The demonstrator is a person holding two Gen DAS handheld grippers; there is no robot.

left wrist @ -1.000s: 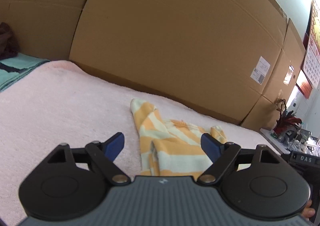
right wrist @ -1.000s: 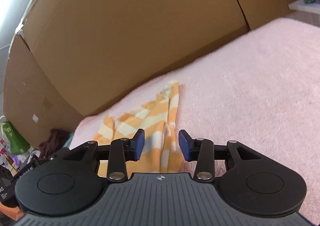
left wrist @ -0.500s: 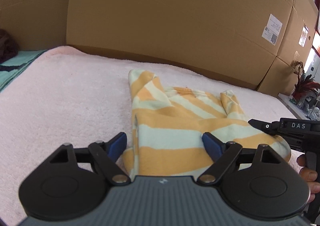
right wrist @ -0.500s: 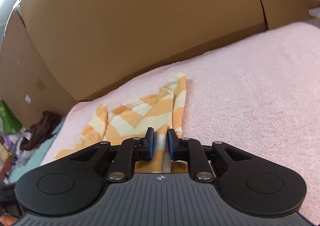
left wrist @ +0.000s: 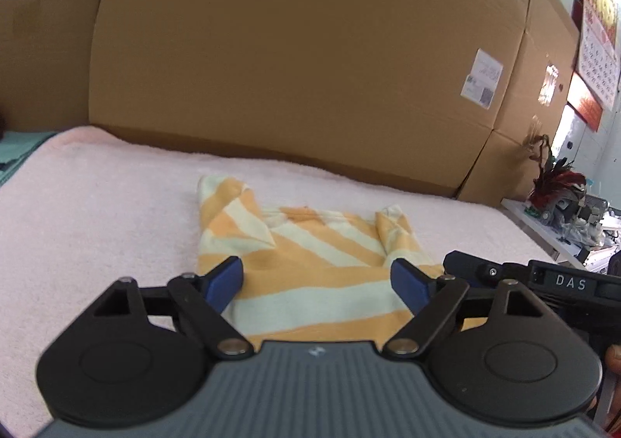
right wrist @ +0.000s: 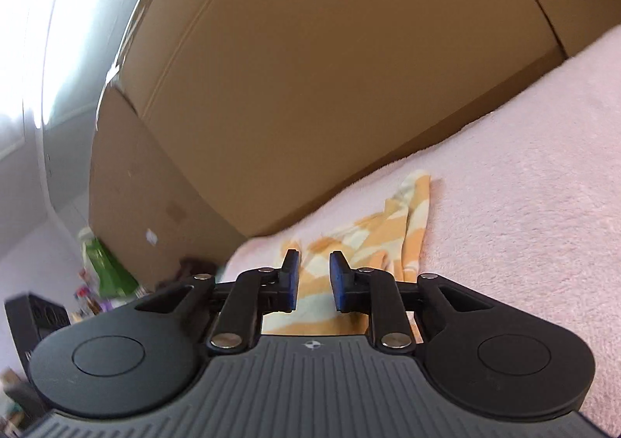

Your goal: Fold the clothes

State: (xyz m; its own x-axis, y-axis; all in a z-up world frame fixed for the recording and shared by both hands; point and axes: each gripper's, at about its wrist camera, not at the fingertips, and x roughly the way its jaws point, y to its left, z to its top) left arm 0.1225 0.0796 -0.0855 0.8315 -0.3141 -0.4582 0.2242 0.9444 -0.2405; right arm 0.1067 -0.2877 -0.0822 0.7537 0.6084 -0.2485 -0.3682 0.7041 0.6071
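Orange-striped shirt [left wrist: 310, 263] lies ahead of both – left hand-held gripper [left wrist: 316, 278] gapes wide, right hand-held gripper [right wrist: 314, 284] is opening, pads clear of cloth

Orange-striped garment [left wrist: 310, 263] flat on blanket [left wrist: 97, 205]

One striped shirt [left wrist: 310, 263] is being seen, lying on one pink blanket [left wrist: 97, 205]. Two grippers are being held out: the left gripper [left wrist: 316, 278] and the right gripper [right wrist: 313, 284]. Two blue pads [left wrist: 223, 278] are being shown on each gripper. Three big cardboard boxes [left wrist: 291, 49] are being counted behind the blanket. One white label [left wrist: 481, 79] is being seen on the middle box. One red plant [left wrist: 559, 181] is being seen too.
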